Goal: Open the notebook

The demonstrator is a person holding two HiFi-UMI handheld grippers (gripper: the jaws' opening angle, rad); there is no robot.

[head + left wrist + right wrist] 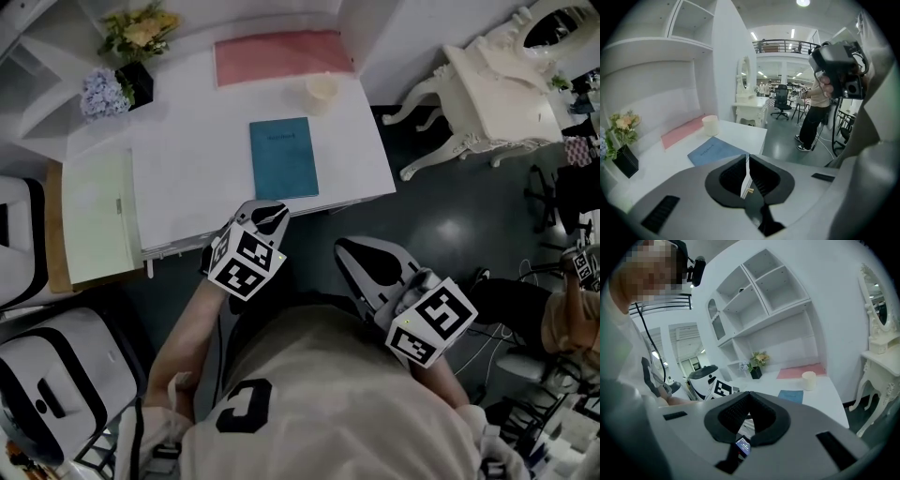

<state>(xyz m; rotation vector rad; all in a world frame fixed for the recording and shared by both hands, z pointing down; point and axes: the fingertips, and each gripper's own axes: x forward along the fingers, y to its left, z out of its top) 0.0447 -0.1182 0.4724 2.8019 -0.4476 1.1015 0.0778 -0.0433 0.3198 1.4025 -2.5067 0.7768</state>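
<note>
left hand-held gripper (747,157) — ribbed black pads (733,173)

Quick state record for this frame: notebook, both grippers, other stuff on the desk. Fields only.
notebook: blue, closed, flat on the white desk, near its front edge
left gripper: shut, empty, at the desk's front edge, not touching the notebook
right gripper: shut, empty, off the desk, above the dark floor
other items: cup and pink mat behind the notebook; flowers back left
task: not started
</note>
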